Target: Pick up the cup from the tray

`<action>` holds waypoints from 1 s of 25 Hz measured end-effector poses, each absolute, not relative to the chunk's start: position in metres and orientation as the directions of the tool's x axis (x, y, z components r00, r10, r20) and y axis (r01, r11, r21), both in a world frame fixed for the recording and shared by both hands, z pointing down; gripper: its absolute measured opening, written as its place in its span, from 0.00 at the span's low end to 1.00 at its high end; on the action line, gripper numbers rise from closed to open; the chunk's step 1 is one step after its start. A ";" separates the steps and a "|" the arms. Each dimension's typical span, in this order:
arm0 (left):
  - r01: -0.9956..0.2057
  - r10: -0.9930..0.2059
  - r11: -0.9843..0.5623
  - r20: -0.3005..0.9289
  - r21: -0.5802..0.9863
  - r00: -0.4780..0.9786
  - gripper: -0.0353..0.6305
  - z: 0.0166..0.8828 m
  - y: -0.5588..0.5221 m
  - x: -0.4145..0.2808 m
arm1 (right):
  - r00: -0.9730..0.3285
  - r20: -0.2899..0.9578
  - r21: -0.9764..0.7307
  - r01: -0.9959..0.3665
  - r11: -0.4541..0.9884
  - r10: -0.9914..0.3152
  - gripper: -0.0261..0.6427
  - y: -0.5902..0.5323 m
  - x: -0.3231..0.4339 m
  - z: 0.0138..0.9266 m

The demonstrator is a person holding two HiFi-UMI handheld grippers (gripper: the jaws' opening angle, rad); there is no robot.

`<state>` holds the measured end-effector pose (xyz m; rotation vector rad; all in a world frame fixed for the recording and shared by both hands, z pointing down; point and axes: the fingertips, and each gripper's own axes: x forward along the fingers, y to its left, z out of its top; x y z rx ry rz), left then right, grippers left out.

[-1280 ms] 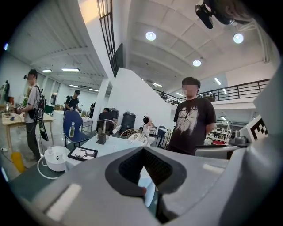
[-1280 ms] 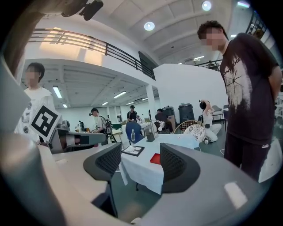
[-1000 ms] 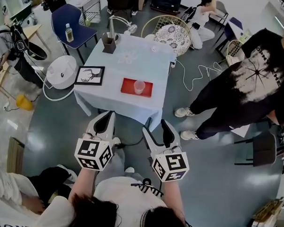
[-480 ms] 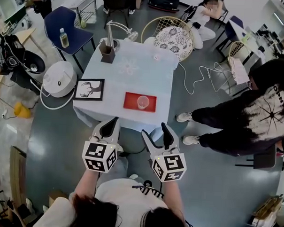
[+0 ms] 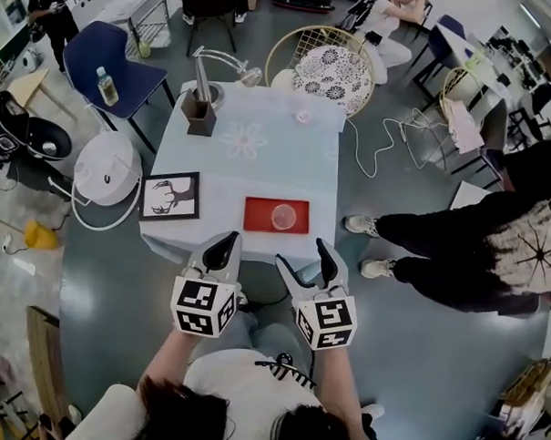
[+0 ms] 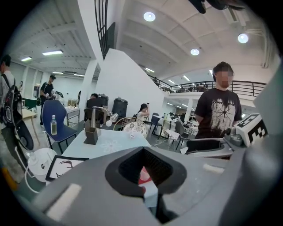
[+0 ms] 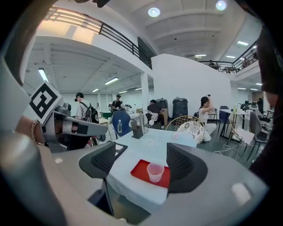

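Resting cup (image 5: 283, 216) on red tray (image 5: 257, 215) (upright)

We see a grey floor (image 5: 452, 359); blue chair (image 5: 114, 66) at ten o'clock; wicker chair (image 5: 323, 69) at twelve; white walls (image 7: 190, 75).

The cup (image 7: 155, 171) is thin translucent plastic; the tray (image 7: 139, 170) is smooth and red. Pale cloth drapes the worktop (image 5: 260, 164). The right gripper (image 7: 143, 162) has matt grey plastic fingers (image 7: 185, 167), faced dark and ribbed. The floor (image 5: 434, 340) is glossy.
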<state>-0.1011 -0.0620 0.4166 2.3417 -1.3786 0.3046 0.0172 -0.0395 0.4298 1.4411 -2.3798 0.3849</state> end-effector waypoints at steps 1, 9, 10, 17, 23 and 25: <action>-0.872 -0.781 -0.433 0.389 0.230 0.490 0.05 0.419 -0.067 -0.100 | -0.430 0.423 -0.055 -0.891 0.451 -0.798 0.59 -0.044 0.017 0.434; -0.882 -0.779 -0.411 0.413 0.231 0.471 0.05 0.435 -0.099 -0.098 | -0.411 0.487 -0.051 -0.894 0.445 -0.771 0.65 -0.077 0.024 0.475; -0.885 -0.780 -0.403 0.419 0.231 0.465 0.05 0.439 -0.103 -0.098 | -0.413 0.493 -0.054 -0.893 0.446 -0.766 0.65 -0.081 0.024 0.481; -0.907 -0.773 -0.346 0.474 0.241 0.421 0.05 0.472 -0.125 -0.095 | -0.420 0.545 -0.048 -0.879 0.474 -0.725 0.68 -0.111 0.023 0.527; -0.913 -0.753 -0.328 0.516 0.243 0.408 0.05 0.508 -0.138 -0.087 | -0.430 0.582 -0.070 -0.872 0.484 -0.690 0.71 -0.130 0.017 0.571; -0.913 -0.746 -0.335 0.525 0.235 0.409 0.05 0.520 -0.143 -0.080 | -0.429 0.596 -0.066 -0.868 0.492 -0.679 0.71 -0.136 0.018 0.584</action>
